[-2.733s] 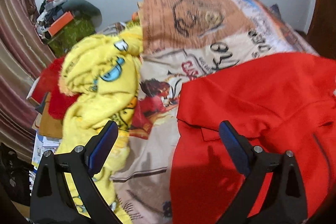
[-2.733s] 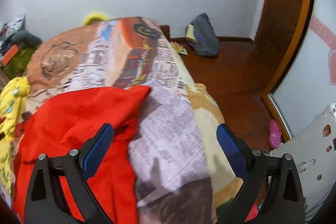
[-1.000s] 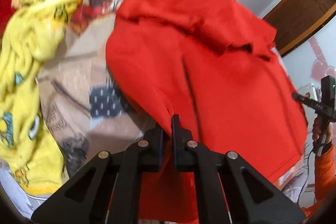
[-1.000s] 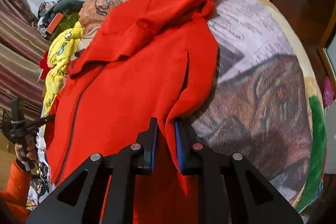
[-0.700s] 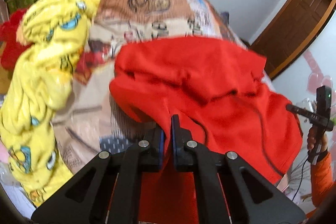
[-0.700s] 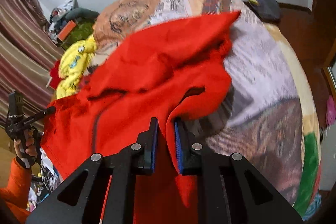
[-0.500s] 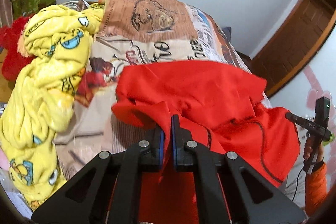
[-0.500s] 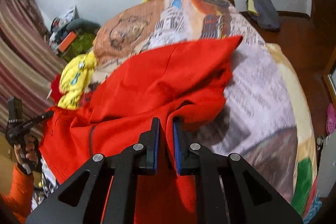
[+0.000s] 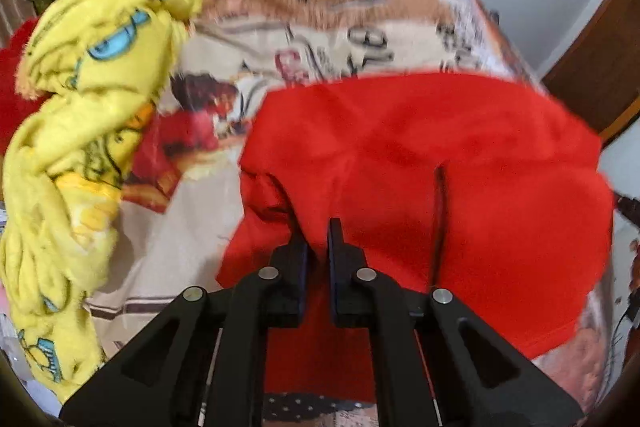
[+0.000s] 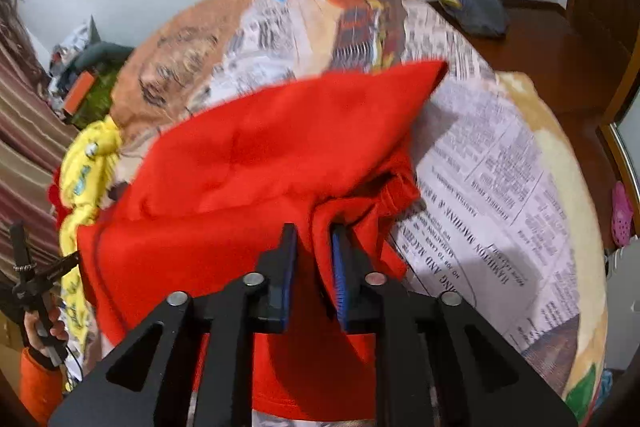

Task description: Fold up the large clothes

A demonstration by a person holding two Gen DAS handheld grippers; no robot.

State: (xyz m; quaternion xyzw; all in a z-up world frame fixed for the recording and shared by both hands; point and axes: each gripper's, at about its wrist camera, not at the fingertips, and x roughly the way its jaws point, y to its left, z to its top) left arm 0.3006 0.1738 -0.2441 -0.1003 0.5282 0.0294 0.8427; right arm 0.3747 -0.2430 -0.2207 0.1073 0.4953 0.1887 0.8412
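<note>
Yellow blanket [image 9: 76,131]: bunched along the bed's left edge; cartoon print with blue eyes; apart from both grippers.
Bed cover [image 9: 320,7]: printed with newsprint and cartoon panels; spread over the whole bed; bare toward the head end and along the right edge.
Red garment [image 9: 460,163]: large, lying across the middle of the bed, near edge doubled back over itself so a fold runs side to side; one dark seam line on its upper layer.
Left gripper [image 9: 317,227]: jaws drawn almost together, pinching a bunched edge of the red garment at its left near corner; cloth rises between the pads.
Right gripper [image 10: 312,233]: jaws have just been opening slightly; a thick fold of the red garment [image 10: 304,135] is still pressed between the blue pads at its right near corner.
Person's hand [image 10: 40,331]: at the bed's left near corner, orange sleeve, gripping a black handle.
</note>
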